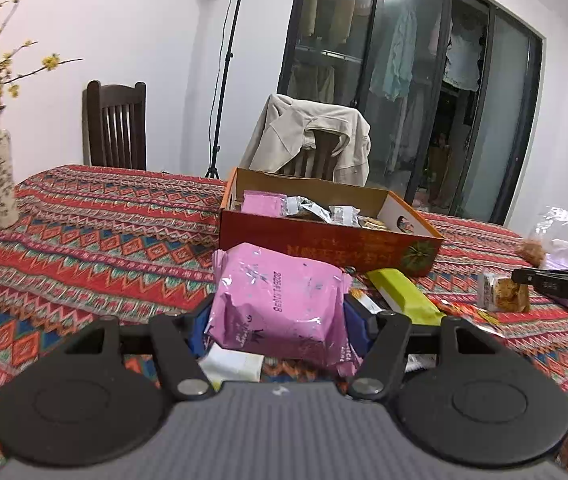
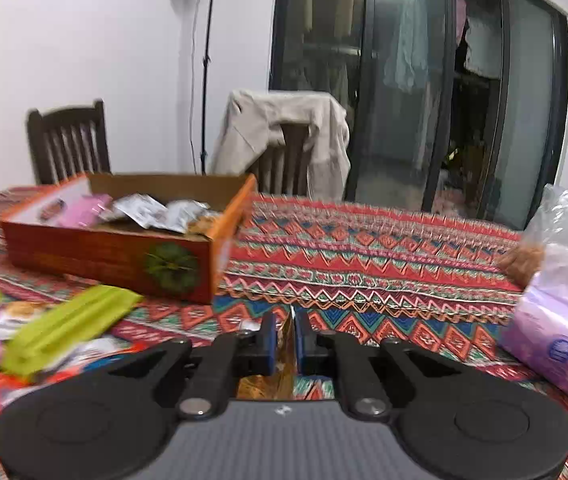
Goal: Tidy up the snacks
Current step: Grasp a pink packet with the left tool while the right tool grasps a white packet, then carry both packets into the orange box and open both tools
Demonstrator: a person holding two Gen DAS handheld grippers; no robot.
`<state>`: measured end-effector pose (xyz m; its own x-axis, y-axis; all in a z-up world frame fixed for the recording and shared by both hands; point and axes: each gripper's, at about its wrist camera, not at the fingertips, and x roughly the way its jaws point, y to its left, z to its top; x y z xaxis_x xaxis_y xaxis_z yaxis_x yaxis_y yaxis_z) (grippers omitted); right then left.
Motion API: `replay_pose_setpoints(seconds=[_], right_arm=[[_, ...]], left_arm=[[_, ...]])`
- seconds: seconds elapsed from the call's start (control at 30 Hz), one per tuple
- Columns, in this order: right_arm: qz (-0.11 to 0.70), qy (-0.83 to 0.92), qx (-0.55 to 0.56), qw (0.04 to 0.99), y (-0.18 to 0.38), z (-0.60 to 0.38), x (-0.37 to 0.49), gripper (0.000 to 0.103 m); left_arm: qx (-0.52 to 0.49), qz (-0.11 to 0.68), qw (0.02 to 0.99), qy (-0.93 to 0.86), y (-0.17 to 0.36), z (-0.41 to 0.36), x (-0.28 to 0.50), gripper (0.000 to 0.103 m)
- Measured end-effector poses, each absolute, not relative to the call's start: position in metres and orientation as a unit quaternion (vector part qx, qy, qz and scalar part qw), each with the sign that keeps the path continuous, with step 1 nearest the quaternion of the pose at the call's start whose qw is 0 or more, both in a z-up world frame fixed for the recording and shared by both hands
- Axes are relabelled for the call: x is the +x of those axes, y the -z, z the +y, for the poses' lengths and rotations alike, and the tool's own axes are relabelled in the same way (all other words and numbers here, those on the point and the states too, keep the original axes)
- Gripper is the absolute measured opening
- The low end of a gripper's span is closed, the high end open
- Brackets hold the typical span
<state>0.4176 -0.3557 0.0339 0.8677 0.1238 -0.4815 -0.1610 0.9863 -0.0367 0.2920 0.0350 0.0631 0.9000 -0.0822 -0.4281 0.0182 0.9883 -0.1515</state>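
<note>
The pink snack packet is shiny, crinkly plastic. The orange box is matt cardboard. The patterned tablecloth is woven cloth.

A crinkled pink snack packet is held tilted above the tablecloth, before the orange box of snacks.

Pink snack packet hides the left gripper's pads and whatever lies under it. Orange box wall hides most of its contents; print on it unreadable. Right view is motion-blurred: loose snacks at left smear together, cut by the edge. Gold wrapper between right gripper's pads mostly hidden, kind unclear. Plastic bag cropped at right.
</note>
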Motion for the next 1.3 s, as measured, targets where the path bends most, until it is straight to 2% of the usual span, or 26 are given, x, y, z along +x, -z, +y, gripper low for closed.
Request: replay_pose_setpoints(seconds=[0.37, 0.63, 0.67, 0.7, 0.73, 0.8, 0.97, 1.07, 1.1, 1.13, 1.2, 1.3], right_arm=[[0.211, -0.154, 0.024, 0.965, -0.064, -0.349, 0.269, 0.003], [0.206, -0.167, 0.017, 0.964, -0.065, -0.338, 0.243, 0.005], [0.206, -0.157, 0.022, 0.966, -0.063, -0.343, 0.246, 0.009], [0.218, -0.150, 0.028, 0.964, -0.059, -0.346, 0.249, 0.025], [0.242, -0.152, 0.027, 0.958, -0.053, -0.349, 0.254, 0.055], [0.277, -0.162, 0.009, 0.947, -0.041, -0.346, 0.256, 0.082], [0.314, -0.198, 0.012, 0.928, -0.013, -0.333, 0.241, 0.079], [0.330, -0.195, -0.009, 0.923, 0.002, -0.319, 0.239, 0.067], [0.333, -0.195, -0.018, 0.922, 0.004, -0.315, 0.238, 0.055], [0.329, -0.193, -0.032, 0.924, 0.004, -0.311, 0.236, 0.050], [0.331, -0.197, -0.042, 0.922, 0.003, -0.309, 0.236, 0.045], [0.332, -0.204, -0.023, 0.921, 0.000, -0.315, 0.236, 0.043]], left_arm=[[-0.086, 0.235, 0.967, 0.040, -0.051, 0.035, 0.232, 0.065], [-0.083, 0.227, 0.969, 0.049, -0.053, 0.032, 0.223, 0.065], [-0.083, 0.228, 0.969, 0.049, -0.052, 0.032, 0.222, 0.065], [-0.082, 0.230, 0.968, 0.049, -0.051, 0.032, 0.223, 0.065], [-0.081, 0.232, 0.968, 0.049, -0.050, 0.031, 0.224, 0.065], [-0.078, 0.234, 0.968, 0.048, -0.049, 0.030, 0.224, 0.065], [-0.074, 0.243, 0.965, 0.056, -0.042, 0.023, 0.227, 0.065], [-0.067, 0.246, 0.965, 0.066, -0.040, 0.017, 0.228, 0.065], [-0.067, 0.246, 0.965, 0.068, -0.039, 0.015, 0.228, 0.065], [-0.068, 0.246, 0.964, 0.069, -0.039, 0.015, 0.228, 0.065], [-0.070, 0.248, 0.964, 0.067, -0.037, 0.017, 0.230, 0.065], [-0.077, 0.257, 0.961, 0.067, -0.033, 0.020, 0.237, 0.065]])
